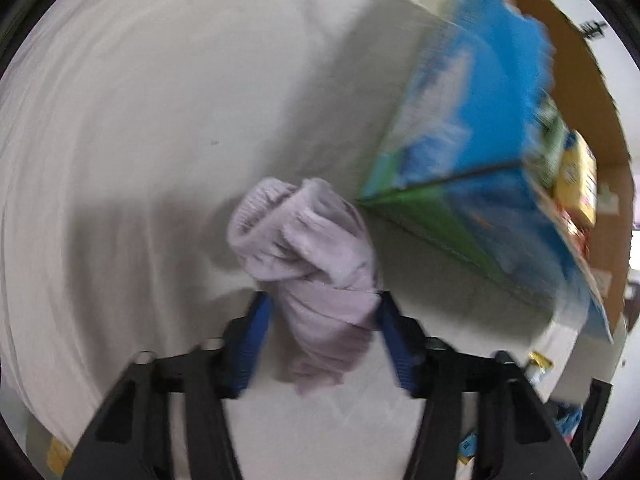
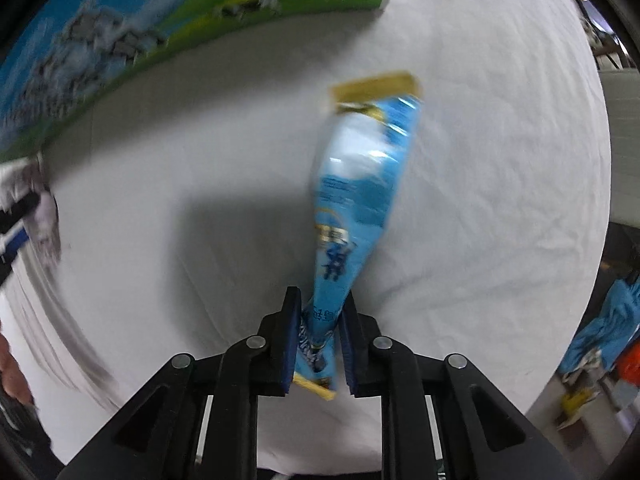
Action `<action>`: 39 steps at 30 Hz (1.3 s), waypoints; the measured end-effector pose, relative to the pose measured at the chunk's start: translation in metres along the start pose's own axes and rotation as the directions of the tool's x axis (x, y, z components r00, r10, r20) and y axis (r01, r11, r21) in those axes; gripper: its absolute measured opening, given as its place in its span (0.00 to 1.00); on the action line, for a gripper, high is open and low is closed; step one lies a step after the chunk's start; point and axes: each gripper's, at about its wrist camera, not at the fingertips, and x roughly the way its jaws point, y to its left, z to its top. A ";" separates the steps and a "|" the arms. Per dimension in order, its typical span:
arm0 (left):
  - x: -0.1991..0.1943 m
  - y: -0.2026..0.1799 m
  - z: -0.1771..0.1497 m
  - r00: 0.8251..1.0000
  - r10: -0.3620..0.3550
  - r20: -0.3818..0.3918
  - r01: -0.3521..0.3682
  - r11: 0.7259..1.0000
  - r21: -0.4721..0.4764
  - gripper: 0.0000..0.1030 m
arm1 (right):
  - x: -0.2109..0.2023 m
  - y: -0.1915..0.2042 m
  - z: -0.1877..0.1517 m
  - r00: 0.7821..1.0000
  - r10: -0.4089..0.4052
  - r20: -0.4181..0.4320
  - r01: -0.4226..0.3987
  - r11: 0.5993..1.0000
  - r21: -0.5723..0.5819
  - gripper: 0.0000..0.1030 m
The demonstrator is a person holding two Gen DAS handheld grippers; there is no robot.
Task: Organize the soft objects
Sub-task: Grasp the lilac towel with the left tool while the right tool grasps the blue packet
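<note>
Left gripper [image 1: 322, 308], jaws partly closed, pinches a bunched pale-lilac knitted cloth [image 1: 308, 240] above the white-sheeted table [image 1: 140, 120]; the blue-and-green printed cardboard box [image 1: 472, 152] lies up and to its right, close by. Right gripper [image 2: 318, 312] clamps a blue foil sachet [image 2: 356, 184], long axis pointing forward; the box lies farther off, up-left.

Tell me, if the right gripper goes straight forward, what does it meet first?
Probably only the white cloth: the right gripper, shut on the blue packet, points past the printed box. Depth is unclear.
</note>
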 end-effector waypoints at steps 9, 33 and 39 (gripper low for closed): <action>0.003 -0.039 -0.040 0.997 0.023 -0.068 -0.014 0.991 0.135 0.40 | 0.008 0.011 -0.018 0.998 0.005 -0.056 -0.012 0.993 -0.119 0.18; 0.045 -0.061 -0.061 0.976 0.139 -0.168 -0.113 0.982 0.154 0.59 | 0.013 0.000 -0.033 0.999 0.032 -0.013 -0.033 0.999 -0.016 0.46; 0.058 -0.085 -0.087 0.973 0.202 -0.115 -0.172 0.958 0.229 0.41 | 0.015 -0.014 -0.028 1.000 0.000 0.025 0.000 1.000 -0.021 0.12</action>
